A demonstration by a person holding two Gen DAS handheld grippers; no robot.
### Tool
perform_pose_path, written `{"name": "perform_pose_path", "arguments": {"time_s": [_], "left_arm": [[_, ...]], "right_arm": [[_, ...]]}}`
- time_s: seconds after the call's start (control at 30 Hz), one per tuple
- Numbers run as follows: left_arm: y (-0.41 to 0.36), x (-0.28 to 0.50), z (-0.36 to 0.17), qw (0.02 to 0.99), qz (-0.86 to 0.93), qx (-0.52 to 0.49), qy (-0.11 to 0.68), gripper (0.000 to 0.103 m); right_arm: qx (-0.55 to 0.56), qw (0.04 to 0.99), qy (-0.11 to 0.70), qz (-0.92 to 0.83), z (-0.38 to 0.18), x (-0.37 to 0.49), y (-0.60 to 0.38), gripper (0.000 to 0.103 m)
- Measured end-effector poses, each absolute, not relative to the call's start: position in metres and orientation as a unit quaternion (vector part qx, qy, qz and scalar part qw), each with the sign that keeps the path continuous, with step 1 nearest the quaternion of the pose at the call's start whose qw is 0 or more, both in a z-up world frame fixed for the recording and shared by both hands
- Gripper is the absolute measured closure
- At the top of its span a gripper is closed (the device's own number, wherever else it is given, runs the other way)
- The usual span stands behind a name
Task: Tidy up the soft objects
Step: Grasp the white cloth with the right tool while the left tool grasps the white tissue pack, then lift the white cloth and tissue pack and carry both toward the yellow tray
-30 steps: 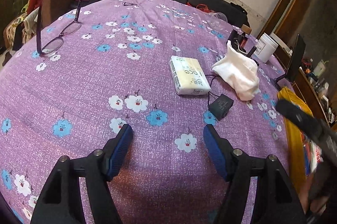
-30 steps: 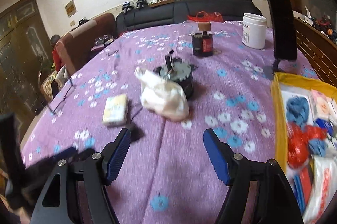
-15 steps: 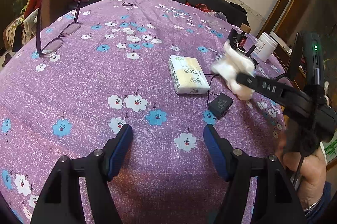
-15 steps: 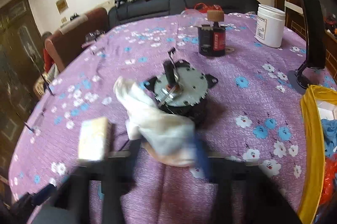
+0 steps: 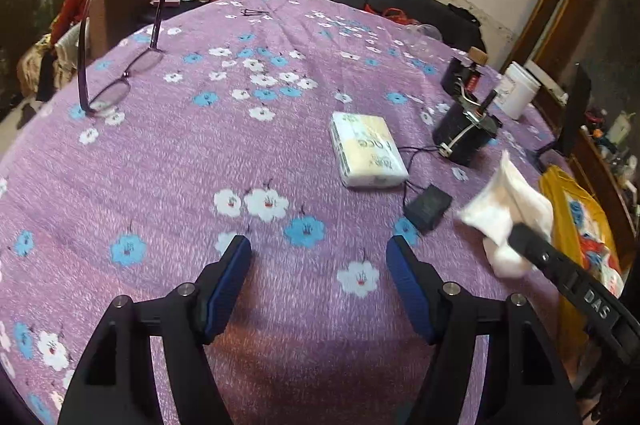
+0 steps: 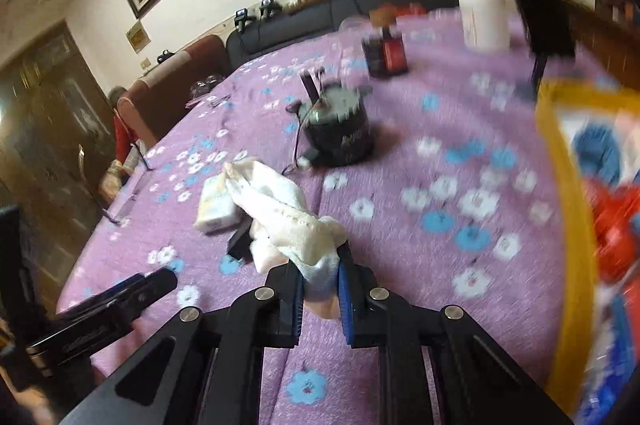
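My right gripper is shut on a white sock-like cloth, lifted off the purple flowered table. From the left wrist view the cloth hangs at the right, above the table, with the right gripper's black finger in front of it. A tissue pack lies flat mid-table, also seen behind the cloth as the tissue pack. My left gripper hovers open over bare tablecloth, nothing between its blue pads. A yellow-rimmed bin with blue and red soft items sits at the right.
A black motor with a wire and a small black adapter stand near the tissue pack. Glasses rest at the far left. A dark bottle, a white jar and a black stand sit at the far right.
The right gripper went to the white cloth beside the motor, shut on it and lifted it toward the near right. The left gripper stayed where it was.
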State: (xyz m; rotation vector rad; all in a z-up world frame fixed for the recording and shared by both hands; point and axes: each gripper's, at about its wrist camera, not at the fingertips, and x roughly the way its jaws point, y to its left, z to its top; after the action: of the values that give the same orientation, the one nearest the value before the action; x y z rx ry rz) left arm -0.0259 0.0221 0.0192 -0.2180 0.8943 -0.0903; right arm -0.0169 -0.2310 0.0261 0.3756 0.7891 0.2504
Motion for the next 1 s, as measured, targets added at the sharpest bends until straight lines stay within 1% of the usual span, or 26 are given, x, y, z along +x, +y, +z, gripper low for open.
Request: {"name": "perform_pose_path", "arguments": {"time_s": [0.23,0.47,0.5,0.53,0.6,0.63,0.8,1.0], "left_arm": [[-0.002,0.015,0.043,0.895,-0.029,-0.09,0.435,0.033],[-0.03,0.065,0.031,0.886,0.008,-0.045,0.462,0.033],[-0.031,0.069,0.026,0.883,0.012,-0.04,0.467,0.035],[-0.032,0.071,0.022,0.882,0.013,-0.037,0.47,0.043],[-0.031,0.075,0.013,0.878,0.016,-0.037,0.478,0.052],[-0.031,0.075,0.014,0.884,0.021,-0.03,0.466,0.058],[-0.025,0.066,0.014,0.887,0.011,-0.036,0.46,0.058],[-0.004,0.035,0.015,0.884,0.008,-0.055,0.464,0.059]], "right_arm": [[0.236,0.876,0.393,0.149,0.014,-0.009,-0.242,0.087],[0.248,0.872,0.389,0.164,0.012,-0.008,-0.245,0.087],[0.249,0.872,0.388,0.166,0.012,-0.009,-0.245,0.087],[0.249,0.872,0.388,0.167,0.012,-0.011,-0.246,0.087],[0.249,0.871,0.387,0.171,0.012,-0.011,-0.245,0.087],[0.248,0.871,0.387,0.173,0.012,-0.01,-0.245,0.087],[0.25,0.87,0.386,0.177,0.011,-0.009,-0.245,0.087],[0.25,0.872,0.379,0.182,0.013,-0.012,-0.245,0.087]]}}
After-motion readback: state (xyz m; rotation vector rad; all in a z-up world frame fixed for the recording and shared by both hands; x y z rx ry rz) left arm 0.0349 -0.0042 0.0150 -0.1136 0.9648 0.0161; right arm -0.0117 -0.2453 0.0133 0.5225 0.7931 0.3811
